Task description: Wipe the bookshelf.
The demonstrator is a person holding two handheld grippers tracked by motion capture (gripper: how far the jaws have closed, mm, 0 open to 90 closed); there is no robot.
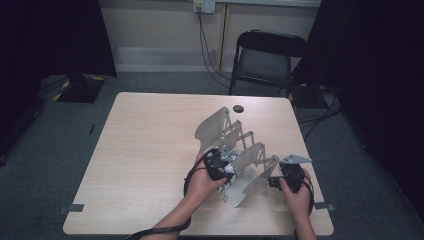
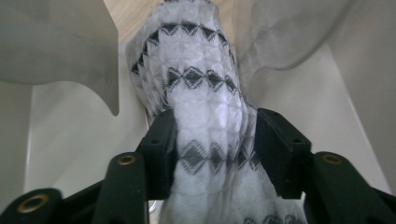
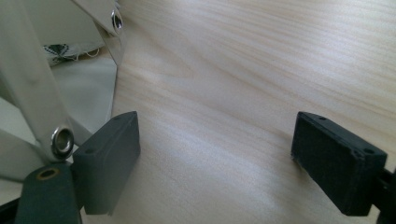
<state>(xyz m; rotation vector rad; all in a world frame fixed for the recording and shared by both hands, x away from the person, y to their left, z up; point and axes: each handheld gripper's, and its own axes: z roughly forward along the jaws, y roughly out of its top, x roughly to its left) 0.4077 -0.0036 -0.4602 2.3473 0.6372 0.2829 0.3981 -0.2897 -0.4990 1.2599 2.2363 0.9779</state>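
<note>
The white quilted cloth with rows of black diamond-shaped marks (image 2: 205, 107) stands rolled between two leaves of a pale grey folding rack made of flat panels joined by riveted scissor struts (image 1: 235, 150), and that rack sits on the right half of the light wooden table (image 1: 145, 150), running at a slant from near the small dark round hole by the far edge (image 1: 238, 108) down towards the near right corner. In the left gripper view the cloth runs up between the two black pads of the left gripper (image 2: 212, 149); the jaws stand part open, with the cloth between them and brushing the pads, and whether they press on it cannot be told for sure. Curved panel edges of the rack close in on both sides of the cloth there, leaving only a narrow slot. In the high view the left gripper (image 1: 220, 167) sits against the middle of the rack, held by the person's left hand (image 1: 202, 182). The right gripper (image 3: 215, 154) stands wide open with nothing between its pads, bare wood under them; its left pad lies just beside a riveted strut of the rack. In the high view the right gripper (image 1: 290, 177) is close to the right edge, near the corner. The left half of the table lies open. A black folding chair (image 1: 265, 60) stands beyond the far edge.
</note>
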